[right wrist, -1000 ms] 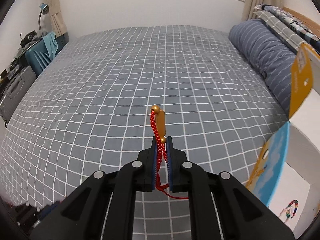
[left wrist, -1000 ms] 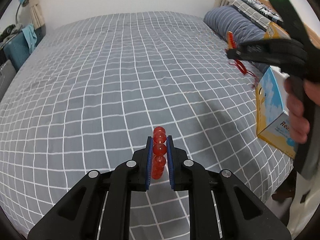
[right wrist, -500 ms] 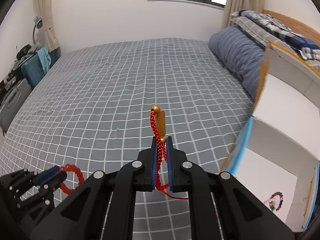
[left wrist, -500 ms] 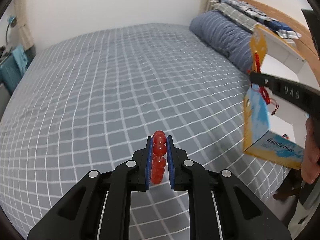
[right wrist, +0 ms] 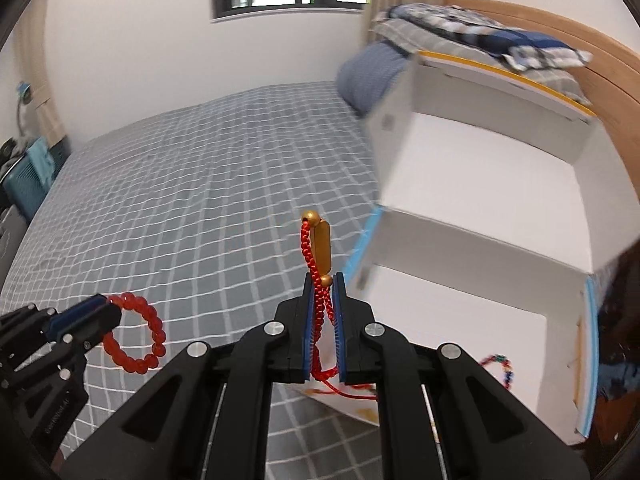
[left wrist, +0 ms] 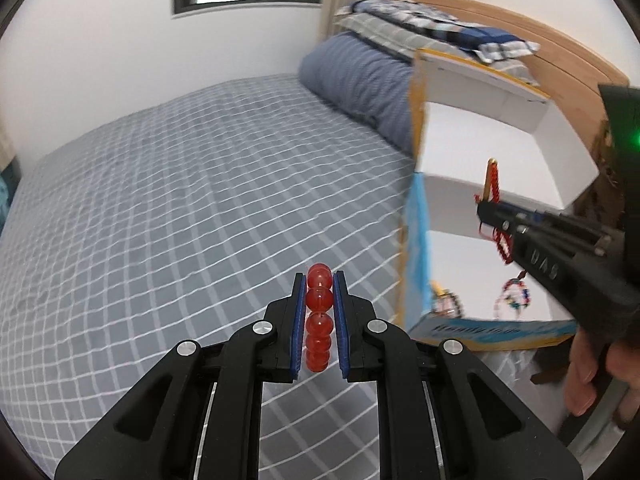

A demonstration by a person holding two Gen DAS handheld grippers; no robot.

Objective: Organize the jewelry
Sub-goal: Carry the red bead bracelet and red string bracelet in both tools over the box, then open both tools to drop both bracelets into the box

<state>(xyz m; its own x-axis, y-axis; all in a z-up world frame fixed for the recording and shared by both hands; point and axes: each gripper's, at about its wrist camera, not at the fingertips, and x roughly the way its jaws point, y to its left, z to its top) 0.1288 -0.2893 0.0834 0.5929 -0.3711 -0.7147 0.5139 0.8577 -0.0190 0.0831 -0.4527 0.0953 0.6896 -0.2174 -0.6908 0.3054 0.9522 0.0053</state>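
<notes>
My left gripper is shut on a red bead bracelet and holds it above the bed; it also shows at the left of the right wrist view, the bracelet hanging as a loop. My right gripper is shut on a red cord bracelet with a gold bar; in the left wrist view it sits over the open white box. A multicoloured bead bracelet lies on the box floor.
The box stands open at the bed's right front corner, its lid raised. The grey checked bedspread stretches left. Blue striped pillows and a wooden headboard are behind the box. A suitcase stands by the far wall.
Both grippers swung right toward the box. The right gripper now sits over the open box interior, and the left gripper with its bracelet has come closer beside it.
</notes>
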